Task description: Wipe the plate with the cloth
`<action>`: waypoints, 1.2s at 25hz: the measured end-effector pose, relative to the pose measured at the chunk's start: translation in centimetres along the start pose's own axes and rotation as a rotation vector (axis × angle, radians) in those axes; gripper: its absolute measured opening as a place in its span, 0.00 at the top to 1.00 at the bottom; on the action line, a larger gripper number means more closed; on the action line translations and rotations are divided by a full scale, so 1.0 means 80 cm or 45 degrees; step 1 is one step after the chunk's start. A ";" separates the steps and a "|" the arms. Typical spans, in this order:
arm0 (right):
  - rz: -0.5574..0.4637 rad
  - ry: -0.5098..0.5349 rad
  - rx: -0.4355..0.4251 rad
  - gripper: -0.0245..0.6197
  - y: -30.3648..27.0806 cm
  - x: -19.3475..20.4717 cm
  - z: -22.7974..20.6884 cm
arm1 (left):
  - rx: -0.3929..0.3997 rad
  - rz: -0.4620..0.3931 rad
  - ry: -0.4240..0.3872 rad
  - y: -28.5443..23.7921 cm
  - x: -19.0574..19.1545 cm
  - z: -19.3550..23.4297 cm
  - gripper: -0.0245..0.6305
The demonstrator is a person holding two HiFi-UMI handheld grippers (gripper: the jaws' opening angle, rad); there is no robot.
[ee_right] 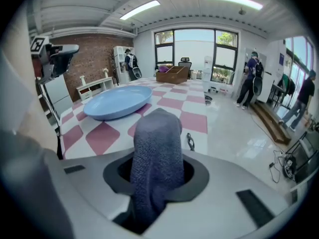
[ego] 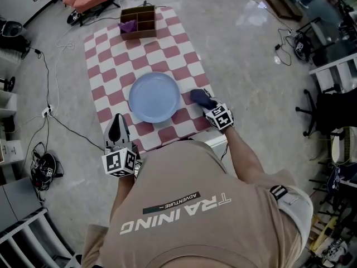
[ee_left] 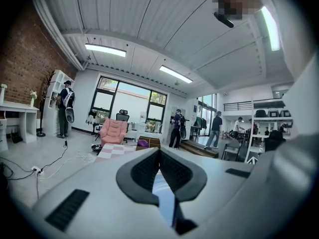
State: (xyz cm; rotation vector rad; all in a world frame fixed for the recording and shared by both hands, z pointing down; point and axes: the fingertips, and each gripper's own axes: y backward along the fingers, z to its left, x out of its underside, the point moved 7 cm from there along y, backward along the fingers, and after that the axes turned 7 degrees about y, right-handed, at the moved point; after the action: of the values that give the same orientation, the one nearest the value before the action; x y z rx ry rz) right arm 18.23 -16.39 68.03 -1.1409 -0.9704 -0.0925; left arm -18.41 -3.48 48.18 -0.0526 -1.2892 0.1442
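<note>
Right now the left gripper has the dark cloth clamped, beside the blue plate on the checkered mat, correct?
No, the right gripper has the dark cloth clamped, beside the blue plate on the checkered mat; the right gripper view shows it.

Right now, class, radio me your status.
Left gripper shut, empty. Right gripper shut on cloth, beside plate. Nothing between cloth and plate.
</note>
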 end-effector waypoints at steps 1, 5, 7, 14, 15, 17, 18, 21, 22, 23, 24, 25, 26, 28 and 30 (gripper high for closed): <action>0.014 -0.027 -0.011 0.78 0.000 0.000 -0.002 | 0.001 -0.002 -0.001 0.001 0.000 -0.001 0.94; 0.035 -0.050 -0.028 0.79 0.001 0.000 -0.002 | 0.002 -0.005 -0.007 0.005 0.001 -0.005 0.94; 0.027 -0.055 -0.022 0.79 0.001 0.001 -0.003 | -0.004 -0.005 -0.003 0.007 0.002 -0.005 0.94; -0.041 -0.025 0.009 0.79 0.016 -0.018 -0.007 | -0.033 -0.008 0.021 0.016 0.009 -0.006 0.94; -0.061 -0.019 0.021 0.79 0.021 -0.024 -0.010 | -0.037 -0.009 0.026 0.016 0.010 -0.006 0.94; -0.106 0.007 0.037 0.79 0.034 -0.044 -0.016 | -0.042 -0.010 0.030 0.017 0.012 -0.006 0.94; -0.127 0.025 0.040 0.79 0.040 -0.057 -0.017 | -0.044 -0.009 0.030 0.017 0.013 -0.006 0.94; -0.205 0.074 0.044 0.79 0.061 -0.106 -0.017 | -0.039 -0.009 0.033 0.014 0.013 -0.005 0.94; -0.236 0.092 0.044 0.79 0.068 -0.124 -0.016 | -0.034 -0.011 0.034 0.012 0.013 -0.006 0.94; -0.267 0.112 0.043 0.79 0.075 -0.141 -0.014 | -0.027 -0.016 0.035 0.010 0.011 -0.008 0.94; -0.301 0.136 0.042 0.79 0.083 -0.159 -0.012 | -0.018 -0.025 0.034 0.008 0.009 -0.010 0.94; -0.340 0.161 0.044 0.79 0.091 -0.176 -0.010 | -0.009 -0.038 0.032 0.007 0.006 -0.012 0.94; -0.383 0.183 0.048 0.79 0.100 -0.194 -0.009 | 0.001 -0.058 0.027 0.006 0.002 -0.014 0.94; -0.487 0.215 0.061 0.79 0.124 -0.233 -0.004 | 0.019 -0.107 0.011 0.005 -0.014 -0.018 0.94; -0.601 0.250 0.079 0.79 0.152 -0.272 0.000 | 0.043 -0.154 -0.017 0.002 -0.033 -0.022 0.94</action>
State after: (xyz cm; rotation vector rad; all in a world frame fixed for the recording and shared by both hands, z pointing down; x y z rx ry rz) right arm 11.32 -19.40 44.24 -0.8109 -1.0412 -0.5407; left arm -17.47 -3.63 45.14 0.0552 -1.2996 0.0630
